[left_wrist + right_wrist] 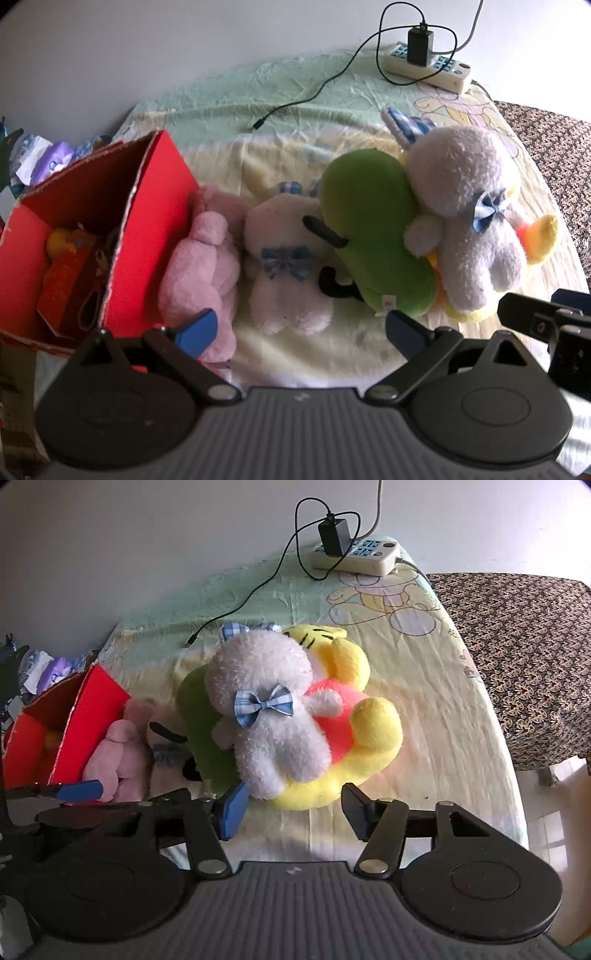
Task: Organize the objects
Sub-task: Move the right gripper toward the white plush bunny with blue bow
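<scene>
Several plush toys lie on the bed. A pink plush (201,269) lies against the red box (147,221). Beside it are a white plush with a blue bow (284,273), a green plush (369,229) and a greyish-white plush (469,218) on top of a yellow plush (354,738). My left gripper (299,330) is open and empty, just short of the pink and white plushes. My right gripper (295,810) is open and empty, in front of the greyish-white plush (269,709) and the yellow one. The red box (74,720) holds small orange and yellow toys (62,266).
A white power strip (428,62) with a black charger and cable (314,92) lies at the far edge of the bed sheet (424,686). A patterned brown cloth (517,646) covers furniture on the right. Clutter (48,158) sits behind the box on the left.
</scene>
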